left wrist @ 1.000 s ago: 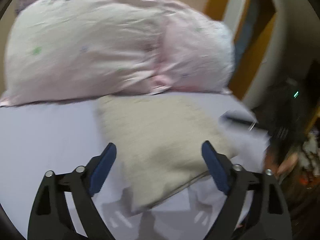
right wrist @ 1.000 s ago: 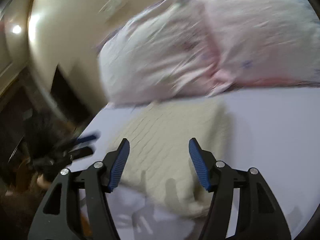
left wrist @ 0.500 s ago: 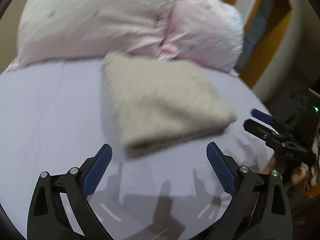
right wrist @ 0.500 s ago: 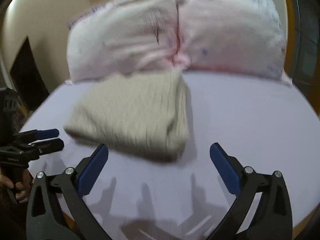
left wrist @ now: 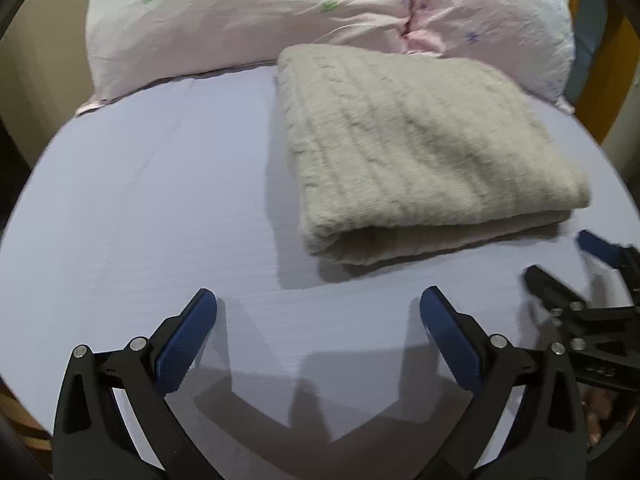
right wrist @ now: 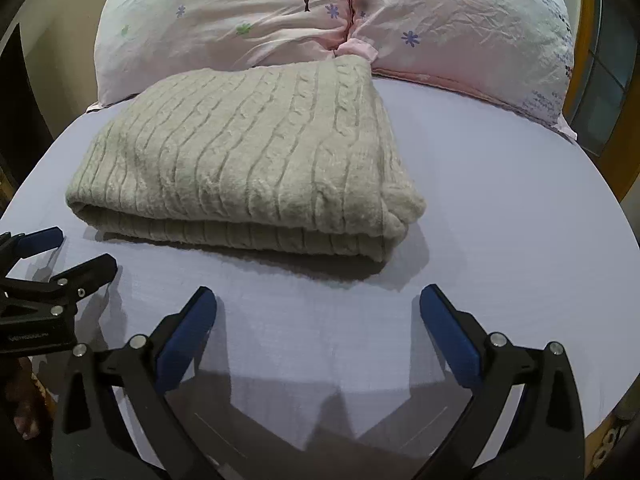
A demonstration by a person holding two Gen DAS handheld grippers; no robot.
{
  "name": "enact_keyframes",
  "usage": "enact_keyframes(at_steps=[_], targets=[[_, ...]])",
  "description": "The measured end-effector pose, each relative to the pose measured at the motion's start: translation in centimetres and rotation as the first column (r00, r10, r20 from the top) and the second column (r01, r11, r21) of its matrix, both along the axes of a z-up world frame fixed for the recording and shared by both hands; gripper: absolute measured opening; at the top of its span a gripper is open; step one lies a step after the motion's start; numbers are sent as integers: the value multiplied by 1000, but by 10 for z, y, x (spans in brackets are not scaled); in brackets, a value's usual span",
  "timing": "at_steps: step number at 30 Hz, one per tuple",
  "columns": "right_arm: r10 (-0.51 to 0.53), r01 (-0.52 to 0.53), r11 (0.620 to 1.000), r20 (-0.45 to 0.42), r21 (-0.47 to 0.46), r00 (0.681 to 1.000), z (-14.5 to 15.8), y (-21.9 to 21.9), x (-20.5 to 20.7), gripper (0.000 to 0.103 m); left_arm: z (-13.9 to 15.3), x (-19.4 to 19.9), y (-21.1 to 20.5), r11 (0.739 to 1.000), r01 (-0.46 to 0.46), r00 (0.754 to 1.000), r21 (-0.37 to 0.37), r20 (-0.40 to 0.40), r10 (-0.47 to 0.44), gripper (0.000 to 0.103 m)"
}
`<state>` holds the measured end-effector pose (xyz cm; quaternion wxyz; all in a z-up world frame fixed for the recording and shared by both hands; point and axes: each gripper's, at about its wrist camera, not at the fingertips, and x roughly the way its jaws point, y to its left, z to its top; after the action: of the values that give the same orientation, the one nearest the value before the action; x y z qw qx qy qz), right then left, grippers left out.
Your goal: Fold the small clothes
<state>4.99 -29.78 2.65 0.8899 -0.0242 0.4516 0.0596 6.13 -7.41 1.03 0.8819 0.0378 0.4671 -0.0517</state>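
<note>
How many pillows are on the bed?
2: a left pillow with a tree print and a right pillow, side by side behind the folded sweater. None looks hidden.

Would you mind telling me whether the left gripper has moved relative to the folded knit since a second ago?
Yes. The left gripper has drawn back from the folded knit: its open jaws straddled the knit's near edge before, and now bare sheet lies between them.

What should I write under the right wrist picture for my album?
Folded beige knit garment lying on the lavender bed sheet before two pink pillows, right gripper open and empty.
</note>
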Motion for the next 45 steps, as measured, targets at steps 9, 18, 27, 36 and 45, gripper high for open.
enact_keyframes(at_steps=[9,18,27,36,45], targets=[[-9,9,1000,-6,-3,1000,1,-2,-1,101,0,0,-1,1000,-21,1000,2,-13,21,102],[-12,12,1000,-9,-5,1000,1,-2,-2,101,1,1,-2,1000,-24,1000,4,-10,24,102],[-13,13,1000,-12,-5,1000,1,-2,-2,101,1,0,-1,1000,-21,1000,4,-10,21,102],[-20,19,1000,-14,-6,1000,1,-2,-3,101,1,0,-1,1000,-21,1000,4,-10,21,102],[-16,16,1000,-14,-6,1000,2,-3,-2,101,1,0,-1,1000,-21,1000,4,-10,21,102]])
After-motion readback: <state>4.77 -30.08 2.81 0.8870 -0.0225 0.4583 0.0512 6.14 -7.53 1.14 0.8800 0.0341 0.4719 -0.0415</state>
